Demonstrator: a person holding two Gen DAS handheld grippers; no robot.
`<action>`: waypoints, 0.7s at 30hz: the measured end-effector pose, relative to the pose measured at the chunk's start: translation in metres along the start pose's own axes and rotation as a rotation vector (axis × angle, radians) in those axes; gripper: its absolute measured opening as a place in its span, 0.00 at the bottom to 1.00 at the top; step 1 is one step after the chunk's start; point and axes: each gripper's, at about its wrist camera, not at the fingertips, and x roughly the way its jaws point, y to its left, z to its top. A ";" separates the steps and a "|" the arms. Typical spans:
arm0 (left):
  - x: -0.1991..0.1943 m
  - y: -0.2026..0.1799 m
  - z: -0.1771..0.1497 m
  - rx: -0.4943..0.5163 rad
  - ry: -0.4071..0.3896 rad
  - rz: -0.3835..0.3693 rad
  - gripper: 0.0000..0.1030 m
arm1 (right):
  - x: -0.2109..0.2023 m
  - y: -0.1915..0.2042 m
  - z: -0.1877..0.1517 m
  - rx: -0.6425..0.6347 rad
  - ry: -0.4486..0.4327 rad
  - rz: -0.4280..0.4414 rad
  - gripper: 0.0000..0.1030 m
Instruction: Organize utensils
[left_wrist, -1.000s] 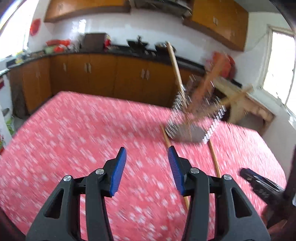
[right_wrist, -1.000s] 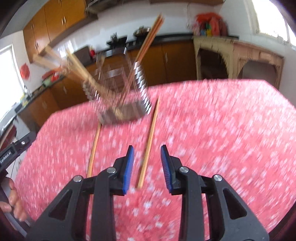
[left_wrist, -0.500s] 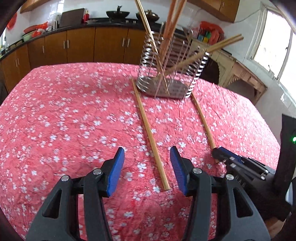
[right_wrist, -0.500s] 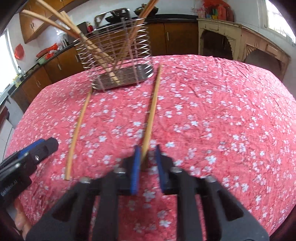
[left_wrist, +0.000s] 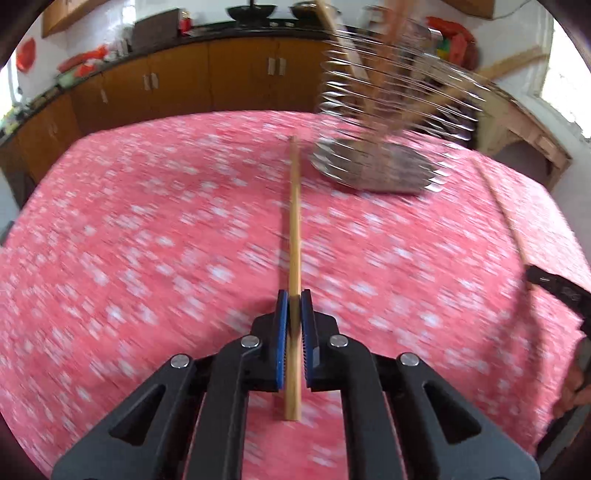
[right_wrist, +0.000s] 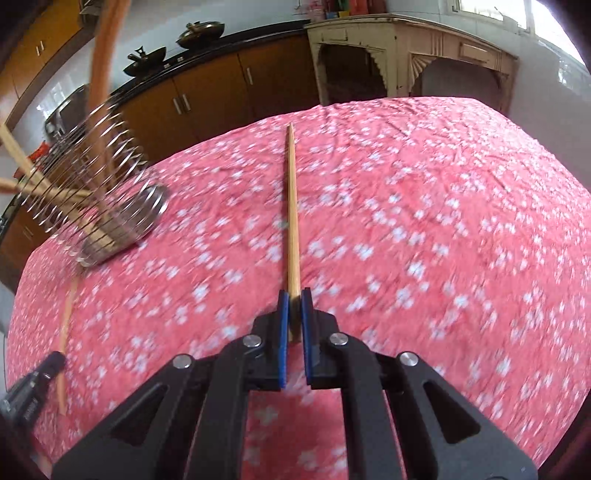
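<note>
My left gripper (left_wrist: 294, 301) is shut on a wooden chopstick (left_wrist: 294, 221) that points forward, raised above the red flowered tablecloth (left_wrist: 147, 240). My right gripper (right_wrist: 294, 301) is shut on a second wooden chopstick (right_wrist: 291, 206), also pointing forward. A wire utensil holder (left_wrist: 391, 122) with several wooden chopsticks stands at the far right in the left wrist view, and it also shows in the right wrist view (right_wrist: 92, 192) at the left. The other gripper's chopstick shows in the left view (left_wrist: 498, 210) and in the right view (right_wrist: 66, 332).
The table is covered by the red cloth (right_wrist: 443, 221). Brown kitchen cabinets (left_wrist: 184, 81) line the back wall. A pale wooden side table (right_wrist: 406, 55) stands beyond the table's far right. The right gripper's tip (left_wrist: 557, 288) shows at the left view's right edge.
Both grippers have closed on a chopstick each and lifted them off the cloth. The left gripper was open half a second ago. Both views are moving.
</note>
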 end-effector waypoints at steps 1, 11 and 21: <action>0.003 0.007 0.003 -0.004 -0.004 0.015 0.07 | 0.002 -0.004 0.004 -0.001 -0.002 -0.006 0.08; 0.015 0.051 0.020 -0.008 -0.045 -0.031 0.08 | 0.019 -0.020 0.030 -0.047 -0.033 -0.068 0.09; -0.014 0.047 -0.005 0.067 -0.086 -0.033 0.45 | 0.003 -0.019 0.008 -0.068 -0.041 -0.069 0.13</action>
